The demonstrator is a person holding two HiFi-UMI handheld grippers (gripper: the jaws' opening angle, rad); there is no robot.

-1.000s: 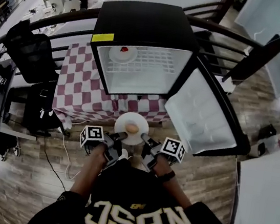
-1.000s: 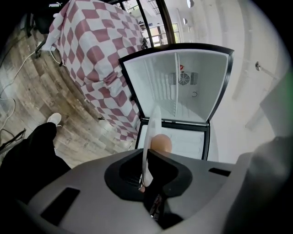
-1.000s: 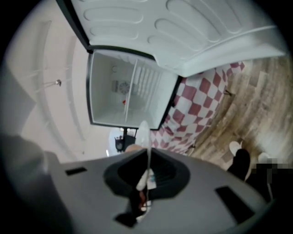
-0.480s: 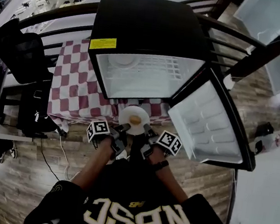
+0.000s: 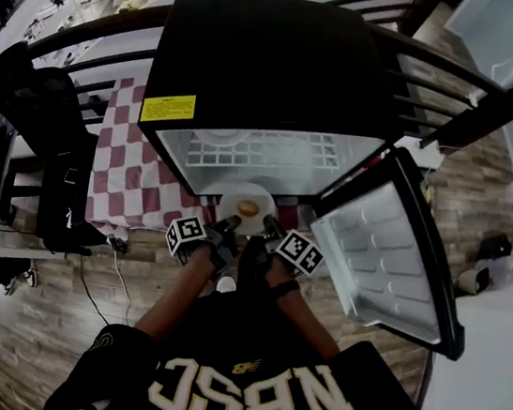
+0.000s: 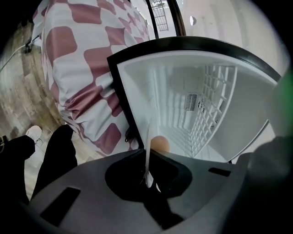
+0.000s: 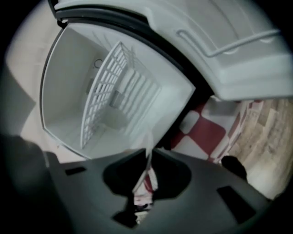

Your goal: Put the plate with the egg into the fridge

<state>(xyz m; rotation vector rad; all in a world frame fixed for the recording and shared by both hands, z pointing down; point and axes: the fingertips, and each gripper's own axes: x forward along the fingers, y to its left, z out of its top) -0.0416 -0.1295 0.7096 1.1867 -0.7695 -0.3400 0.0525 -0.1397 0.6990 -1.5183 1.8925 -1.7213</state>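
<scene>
A white plate (image 5: 233, 213) with a brown egg (image 5: 248, 209) on it hangs level at the lower mouth of the open black fridge (image 5: 267, 59). My left gripper (image 5: 227, 227) is shut on the plate's near left rim, and the thin rim (image 6: 148, 151) runs up between its jaws with the egg (image 6: 160, 144) just beyond. My right gripper (image 5: 268, 226) holds the near right rim (image 7: 148, 155). Its jaws have just been opening a little, and the rim still sits between them.
The fridge stands on a table with a red and white checked cloth (image 5: 128, 172). Its door (image 5: 391, 256) swings open to the right. A wire shelf (image 5: 264, 148) crosses the white inside, with a pale dish (image 5: 217, 137) on it. A black chair (image 5: 27, 82) stands at the left.
Both grippers have carried the plate forward and down, from in front of the table to the fridge's lower opening. The fridge now looms closer in the head view.
</scene>
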